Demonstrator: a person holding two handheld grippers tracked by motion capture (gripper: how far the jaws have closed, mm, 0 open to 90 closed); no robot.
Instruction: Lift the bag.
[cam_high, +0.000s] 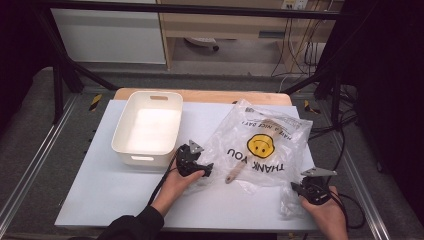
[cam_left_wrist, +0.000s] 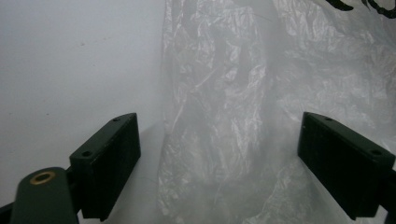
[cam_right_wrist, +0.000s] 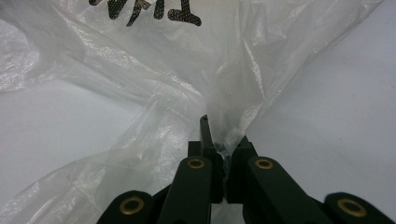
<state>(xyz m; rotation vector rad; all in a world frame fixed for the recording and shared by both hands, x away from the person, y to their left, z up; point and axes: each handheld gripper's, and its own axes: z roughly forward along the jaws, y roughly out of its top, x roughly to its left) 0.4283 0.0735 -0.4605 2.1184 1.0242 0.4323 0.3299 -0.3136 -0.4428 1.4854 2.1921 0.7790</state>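
Observation:
A clear plastic bag (cam_high: 260, 145) printed with a yellow smiley face and "THANK YOU" lies crumpled on the white table (cam_high: 115, 195). Inside it is a wooden-handled tool (cam_high: 234, 174) whose head is blurred by the plastic. My left gripper (cam_high: 206, 170) sits at the bag's left edge. Its jaws stand wide apart in the left gripper view, with the edge of the bag (cam_left_wrist: 243, 102) lying between them untouched. My right gripper (cam_high: 298, 187) is at the bag's near right corner. In the right gripper view it (cam_right_wrist: 224, 140) is shut on a pinched fold of the bag (cam_right_wrist: 154, 60).
An empty white plastic bin (cam_high: 147, 127) stands at the back left of the table, just beyond my left gripper. A wooden board edge (cam_high: 200, 95) runs behind the table. Black frame bars and cables surround the table.

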